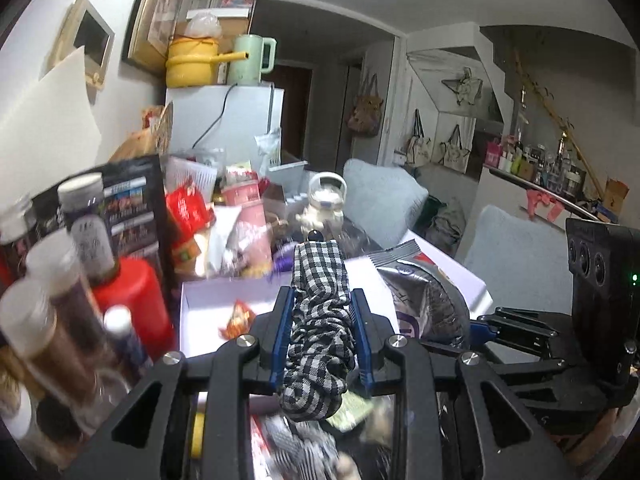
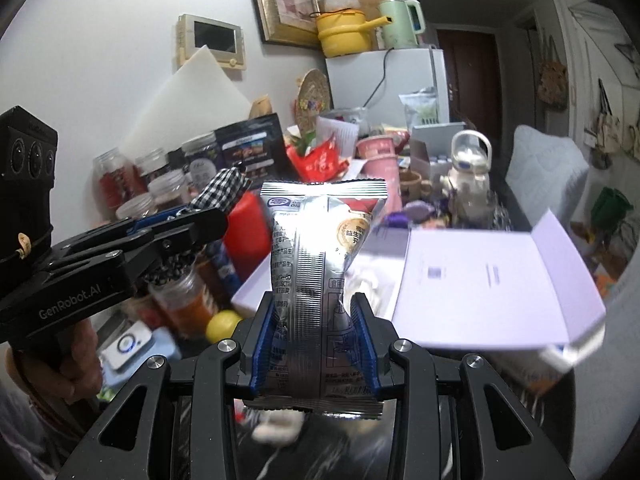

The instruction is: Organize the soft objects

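a black-and-white checked scrunchie [image 1: 320,320] is clamped between the blue pads of the left gripper [image 1: 322,312], held up above the clutter. the right gripper [image 2: 316,320] is closed on a silver foil snack packet [image 2: 320,264], which is kept upright with its crimped top edge up. both things are carried in the air, off the table.

just beyond the two grippers an open white box [image 1: 208,300] is seen, flap [image 2: 488,280] folded out toward the right. inside it one small orange-red wrapped sweet [image 1: 236,320] can be made out on the bare floor of the box; the rest of the inside is hidden.

to the left, lidded jars [image 2: 168,190] are crowded together, at least five counted in the right wrist view, dark or reddish stuff in them, too blurred to name. one red container [image 1: 132,300] stands beside them. on the fridge [image 2: 400,80], one yellow pot [image 2: 344,34] and one pale green kettle [image 2: 400,24] are parked.
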`<state>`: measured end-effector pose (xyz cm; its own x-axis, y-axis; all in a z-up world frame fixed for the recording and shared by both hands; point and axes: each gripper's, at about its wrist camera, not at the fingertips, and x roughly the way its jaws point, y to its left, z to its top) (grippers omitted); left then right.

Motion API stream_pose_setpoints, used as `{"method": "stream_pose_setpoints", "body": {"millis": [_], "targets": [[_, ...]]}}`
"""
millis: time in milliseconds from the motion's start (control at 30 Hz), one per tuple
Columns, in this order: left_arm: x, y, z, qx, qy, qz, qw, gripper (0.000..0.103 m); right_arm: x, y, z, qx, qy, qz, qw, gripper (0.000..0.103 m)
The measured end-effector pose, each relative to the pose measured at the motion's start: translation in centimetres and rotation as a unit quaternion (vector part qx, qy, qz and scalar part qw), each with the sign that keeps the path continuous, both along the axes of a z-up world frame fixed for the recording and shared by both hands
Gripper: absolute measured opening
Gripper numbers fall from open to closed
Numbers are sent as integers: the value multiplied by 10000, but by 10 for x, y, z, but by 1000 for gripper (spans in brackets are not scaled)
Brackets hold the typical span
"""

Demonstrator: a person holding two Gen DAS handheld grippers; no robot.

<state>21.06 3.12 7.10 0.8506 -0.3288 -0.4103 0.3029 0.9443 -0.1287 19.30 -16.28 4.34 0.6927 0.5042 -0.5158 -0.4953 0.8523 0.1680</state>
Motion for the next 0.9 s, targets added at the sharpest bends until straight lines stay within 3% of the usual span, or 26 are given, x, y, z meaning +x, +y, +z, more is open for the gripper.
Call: {"method": "stream_pose_setpoints", "body": {"millis": [367, 567, 900], "targets": [[78, 12, 1, -14, -138, 414, 9990, 28, 83, 9, 13, -46, -268, 52, 9996, 36], [117, 24, -20, -45, 121, 686, 9976, 28, 125, 21, 1, 110, -160, 86, 9998, 37], [160, 30, -67, 251, 638, 1080, 9918, 28, 176, 36, -31, 24, 307, 16, 9995, 36]]}}
